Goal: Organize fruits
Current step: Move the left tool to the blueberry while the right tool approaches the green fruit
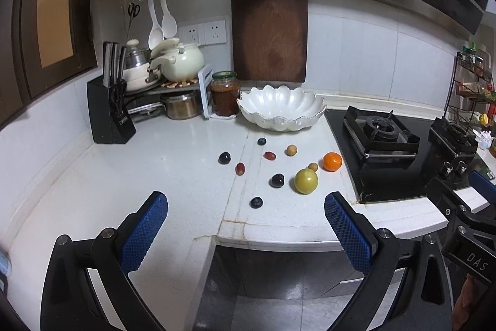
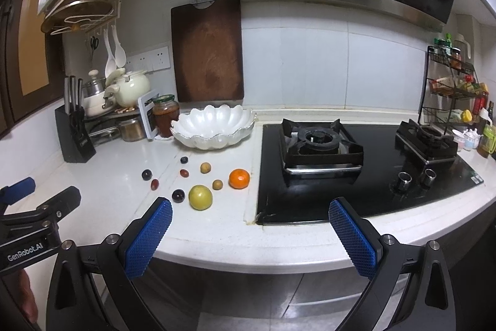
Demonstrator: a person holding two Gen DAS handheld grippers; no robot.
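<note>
Several small fruits lie loose on the white counter (image 1: pixel 173 151): an orange (image 1: pixel 332 161) (image 2: pixel 239 178), a yellow-green apple (image 1: pixel 306 181) (image 2: pixel 200 197), dark grapes (image 1: pixel 276 180), red grapes (image 1: pixel 240 168) and tan longans (image 1: pixel 291 150). An empty white scalloped bowl (image 1: pixel 280 109) (image 2: pixel 214 126) stands behind them. My left gripper (image 1: pixel 246 207) is open and empty, held near the counter's front edge. My right gripper (image 2: pixel 250 211) is open and empty, in front of the counter edge, right of the fruits.
A gas stove (image 2: pixel 356 163) fills the counter's right side. A knife block (image 1: pixel 108 110), stacked pots (image 1: pixel 173 61) and a sauce jar (image 1: pixel 225 97) stand at the back left. A cutting board (image 1: pixel 269 30) leans on the wall. A spice rack (image 2: pixel 452 89) is far right.
</note>
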